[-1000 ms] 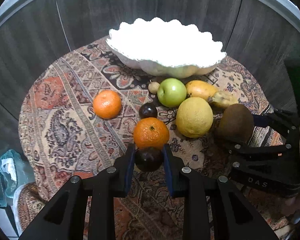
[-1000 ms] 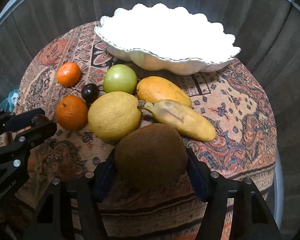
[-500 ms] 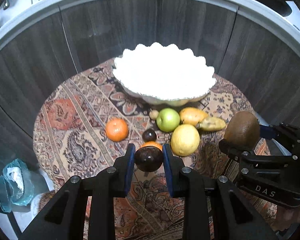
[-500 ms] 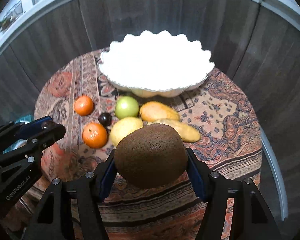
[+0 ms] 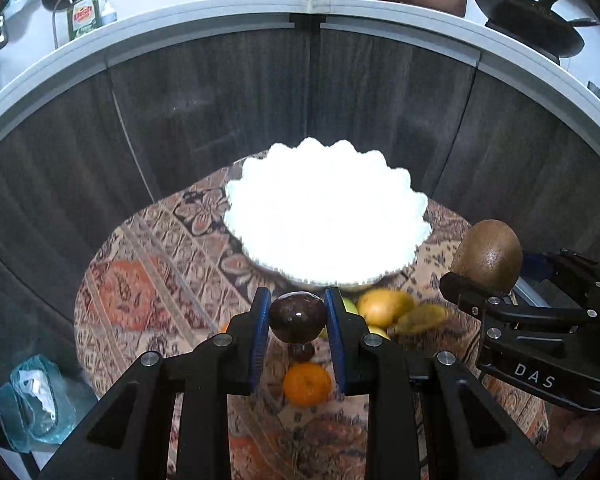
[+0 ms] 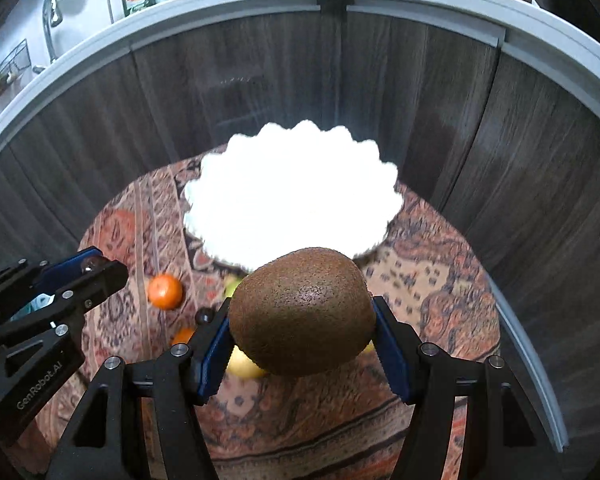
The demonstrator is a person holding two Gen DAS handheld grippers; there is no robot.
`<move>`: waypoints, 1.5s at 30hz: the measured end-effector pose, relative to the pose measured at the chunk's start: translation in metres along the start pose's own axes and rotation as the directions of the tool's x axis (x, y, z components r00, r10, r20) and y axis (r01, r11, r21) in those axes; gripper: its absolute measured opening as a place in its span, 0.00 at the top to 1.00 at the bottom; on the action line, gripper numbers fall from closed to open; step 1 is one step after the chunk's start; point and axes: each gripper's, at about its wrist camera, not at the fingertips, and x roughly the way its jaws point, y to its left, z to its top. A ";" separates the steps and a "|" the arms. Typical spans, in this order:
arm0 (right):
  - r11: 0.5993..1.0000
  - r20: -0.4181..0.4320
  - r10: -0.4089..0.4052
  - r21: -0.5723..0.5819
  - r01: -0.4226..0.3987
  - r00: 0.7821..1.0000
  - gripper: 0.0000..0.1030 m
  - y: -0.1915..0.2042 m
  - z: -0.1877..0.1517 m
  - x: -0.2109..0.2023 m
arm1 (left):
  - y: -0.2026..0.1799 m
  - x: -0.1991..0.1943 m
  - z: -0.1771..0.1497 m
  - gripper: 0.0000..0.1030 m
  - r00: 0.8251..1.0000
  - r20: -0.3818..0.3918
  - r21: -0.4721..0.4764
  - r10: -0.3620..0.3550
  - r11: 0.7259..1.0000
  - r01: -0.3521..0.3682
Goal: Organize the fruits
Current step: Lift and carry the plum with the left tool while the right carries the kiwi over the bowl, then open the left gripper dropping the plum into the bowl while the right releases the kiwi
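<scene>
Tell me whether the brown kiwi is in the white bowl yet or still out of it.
Out. The kiwi is clamped between the right gripper pads, held in the air short of the white bowl, whose overexposed inside cannot be read.

The white bowl [image 5: 324,216] is overexposed, its inside unreadable; the yellow fruit [image 6: 242,364] sits mostly hidden behind the kiwi [image 6: 302,312].

The right tool [image 6: 302,346] clamps a large, brown, fuzzy kiwi-like fruit [image 6: 302,312] between its blue pads, above a patterned cloth-covered worktop [image 6: 428,280]. Beyond sits a white scalloped ceramic bowl [image 6: 292,196]. A small orange tangerine [image 6: 165,291] lies left, near the left tool [image 6: 90,266].
</scene>
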 end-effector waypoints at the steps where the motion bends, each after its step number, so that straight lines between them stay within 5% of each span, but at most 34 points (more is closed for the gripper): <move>1: 1.000 0.005 -0.003 0.002 0.003 1.000 0.37 -0.002 0.005 0.001 | 0.000 0.002 0.004 0.73 1.000 0.002 0.001 0.001 1.000 -0.001; 23: 0.998 0.034 -0.053 0.045 0.051 0.998 0.37 -0.021 0.077 0.067 | 0.013 0.082 0.080 0.73 0.999 0.047 0.029 -0.010 1.000 0.009; 45: 0.994 -0.101 -0.095 0.053 0.101 0.990 0.37 -0.024 0.091 0.161 | 0.023 0.180 0.073 0.73 0.996 -0.083 0.057 0.017 0.998 -0.012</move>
